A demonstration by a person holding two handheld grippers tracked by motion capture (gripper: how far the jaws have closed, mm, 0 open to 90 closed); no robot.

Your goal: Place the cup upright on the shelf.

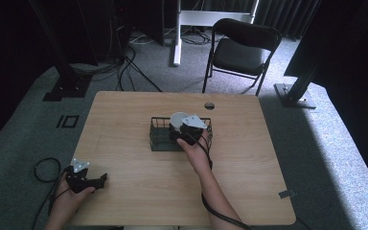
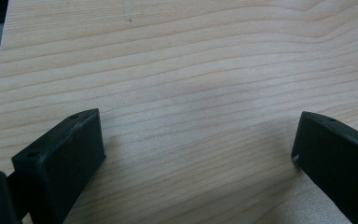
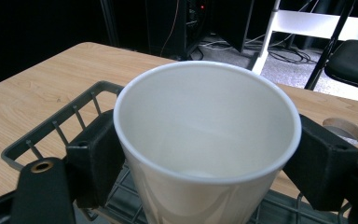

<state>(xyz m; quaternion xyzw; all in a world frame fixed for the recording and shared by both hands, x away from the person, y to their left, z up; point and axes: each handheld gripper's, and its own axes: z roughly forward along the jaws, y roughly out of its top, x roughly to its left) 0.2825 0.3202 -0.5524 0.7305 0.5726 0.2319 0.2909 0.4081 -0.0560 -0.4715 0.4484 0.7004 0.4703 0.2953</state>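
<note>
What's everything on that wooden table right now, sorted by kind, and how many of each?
White paper cup: 1
Dark wire basket: 1
Hand-held grippers: 2, the left gripper with its fingers open over bare table, the right gripper with its fingers on either side of the cup over the basket
Total: 4
</note>
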